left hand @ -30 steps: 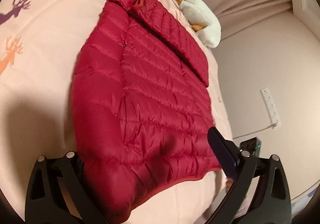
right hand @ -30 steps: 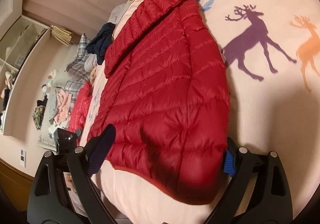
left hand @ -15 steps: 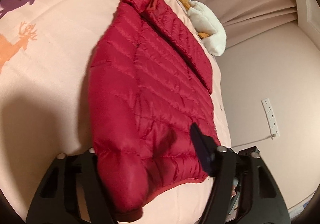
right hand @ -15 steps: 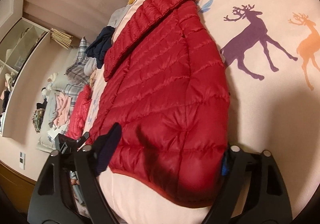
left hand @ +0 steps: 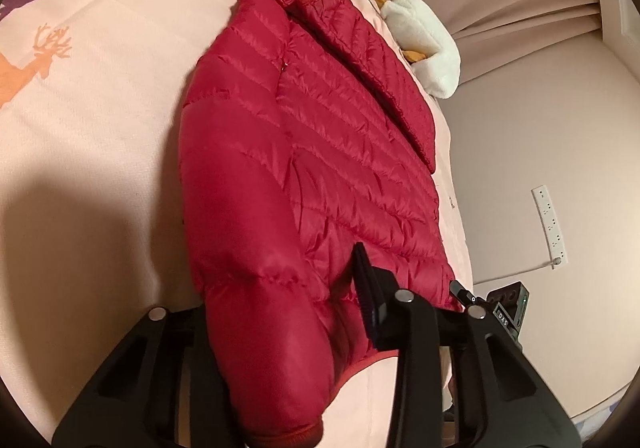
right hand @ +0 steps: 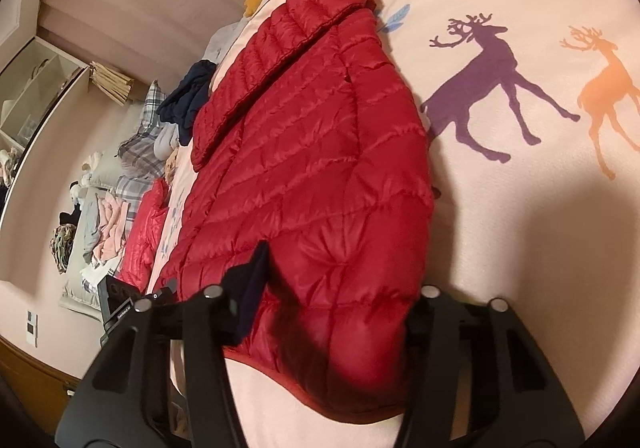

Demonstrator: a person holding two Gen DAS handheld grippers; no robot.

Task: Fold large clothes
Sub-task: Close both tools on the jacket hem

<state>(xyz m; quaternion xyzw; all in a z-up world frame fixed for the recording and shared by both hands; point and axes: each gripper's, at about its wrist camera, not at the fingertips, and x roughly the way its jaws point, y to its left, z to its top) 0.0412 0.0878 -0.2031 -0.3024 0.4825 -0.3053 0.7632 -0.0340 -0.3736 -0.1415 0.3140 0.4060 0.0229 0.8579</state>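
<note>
The red jacket (left hand: 304, 176) lies lengthwise away from me, collar far; my left gripper (left hand: 280, 312) and right gripper (right hand: 340, 300) each clasp its hem.

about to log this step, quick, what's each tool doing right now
Left tool: closing on the bottom hem of the red jacket; firm grip cannot be told.
Right tool: same, fingers straddling the jacket's bottom hem; grip cannot be told.
</note>
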